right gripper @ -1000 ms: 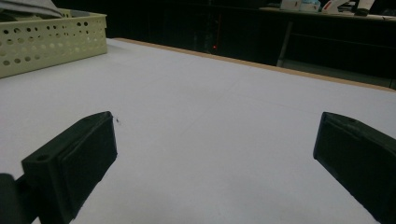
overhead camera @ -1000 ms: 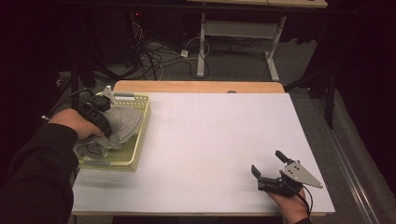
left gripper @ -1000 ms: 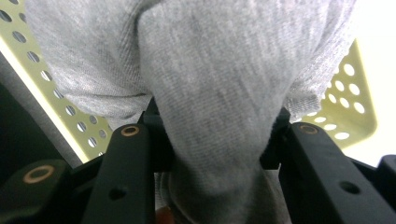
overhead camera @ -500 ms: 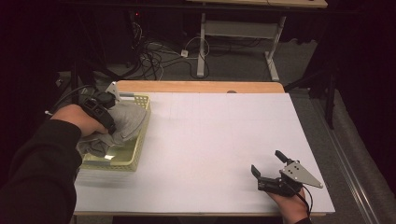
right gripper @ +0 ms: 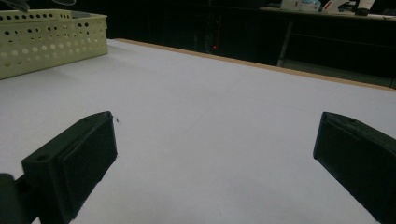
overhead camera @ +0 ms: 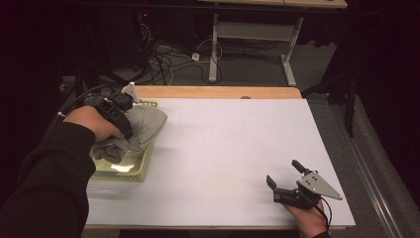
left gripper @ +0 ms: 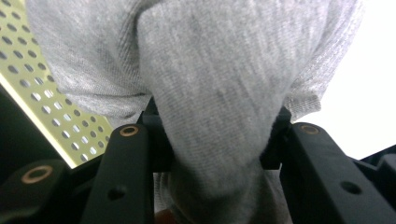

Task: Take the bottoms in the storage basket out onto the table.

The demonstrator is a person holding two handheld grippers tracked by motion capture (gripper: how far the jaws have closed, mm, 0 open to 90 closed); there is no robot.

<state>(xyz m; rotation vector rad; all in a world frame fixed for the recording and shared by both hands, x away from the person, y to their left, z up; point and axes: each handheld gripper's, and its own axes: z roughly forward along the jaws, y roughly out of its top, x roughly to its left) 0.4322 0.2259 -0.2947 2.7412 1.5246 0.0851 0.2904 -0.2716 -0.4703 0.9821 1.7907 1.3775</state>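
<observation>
A grey knitted cloth (overhead camera: 143,126) hangs bunched over the right rim of a pale yellow perforated basket (overhead camera: 130,168) at the table's left. My left gripper (overhead camera: 130,134) is shut on that cloth; in the left gripper view the grey cloth (left gripper: 219,93) is pinched thick between both black jaws, with the basket's holed wall (left gripper: 56,107) behind. Near the front right edge my right gripper (overhead camera: 285,173) rests low over the white table (overhead camera: 233,144), open, nothing between its fingers (right gripper: 79,158). The basket (right gripper: 46,37) stands far off in the right gripper view.
A wooden strip (overhead camera: 218,92) edges the table's far side. Beyond it are cables (overhead camera: 168,59) on the floor and a desk frame (overhead camera: 252,34). The person's dark sleeve (overhead camera: 44,183) covers the front left corner.
My left gripper has lifted the grey cloth up and to the right, out of the basket and over its right rim. The right gripper has stayed where it was.
</observation>
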